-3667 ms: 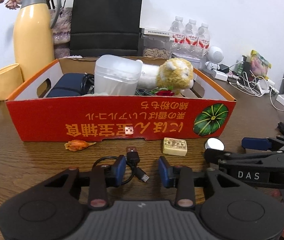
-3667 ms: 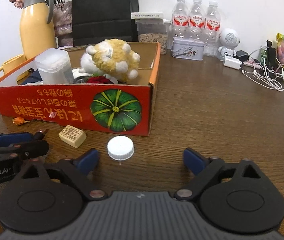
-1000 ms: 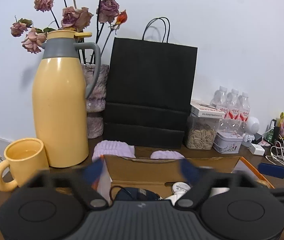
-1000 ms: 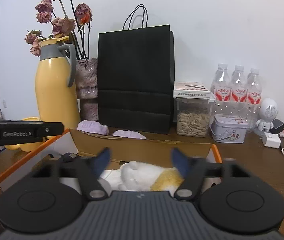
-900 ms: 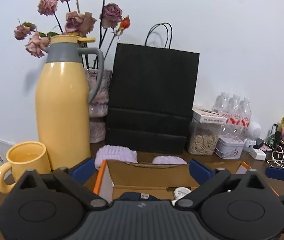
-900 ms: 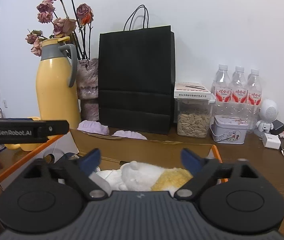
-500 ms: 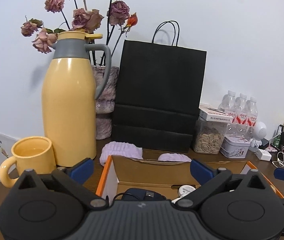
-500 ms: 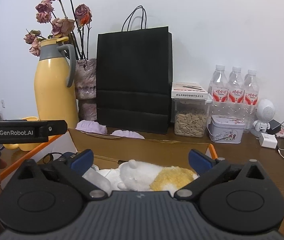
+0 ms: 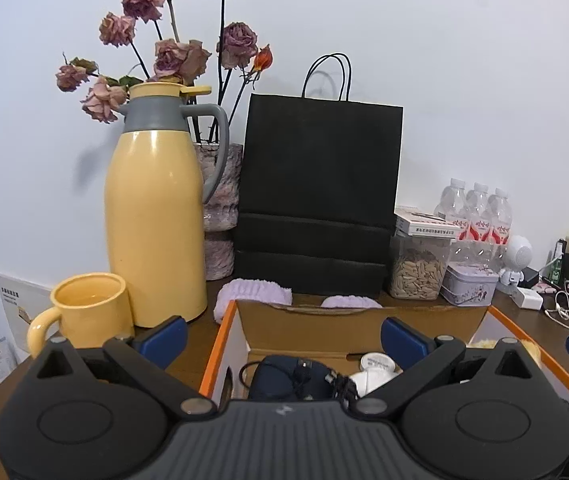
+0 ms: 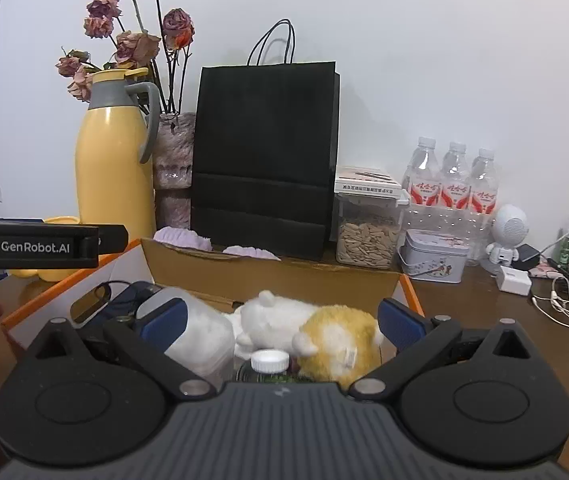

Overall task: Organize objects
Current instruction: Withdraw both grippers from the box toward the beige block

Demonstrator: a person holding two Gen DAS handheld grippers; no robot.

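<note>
Yellow ceramic mug (image 9: 92, 312): seen at far left of the left wrist view, upright on the brown wooden table (image 10: 484, 320), just beside the tall yellow thermos jug with grey collar (image 9: 156, 216).
Left gripper (image 9: 282, 336): jaws have just been opening and are spread to their widest; nothing is held between the blue pads. It is poised above the left end of the box.
Orange-rimmed cardboard box (image 9: 220, 344): open-topped, set in front of the black paper carrier bag (image 9: 316, 196). Inside, at the left, a dark navy pouch (image 9: 284, 376) with a black cable on it is noted; a small white round cap (image 9: 376, 360) lies to its right.
Right gripper (image 10: 280, 324): jaws have likewise just been opening and stand fully apart, empty, above the middle of the box.
Box contents under right gripper: a translucent white plastic jar (image 10: 200, 332), a white and yellow plush toy (image 10: 316, 324) lying on its side, and a white screw cap (image 10: 270, 360) on what looks like a bottle, partly hidden.
Far right: a tangle of white chargers and cables (image 10: 564, 296) is left on the table, well apart from the box.
Step in hand: judged to be the release; items appear dropped in, both grippers free.
Next move: a pull-back clear of the box rim is called for, then a search of the table for anything not yet boxed.
</note>
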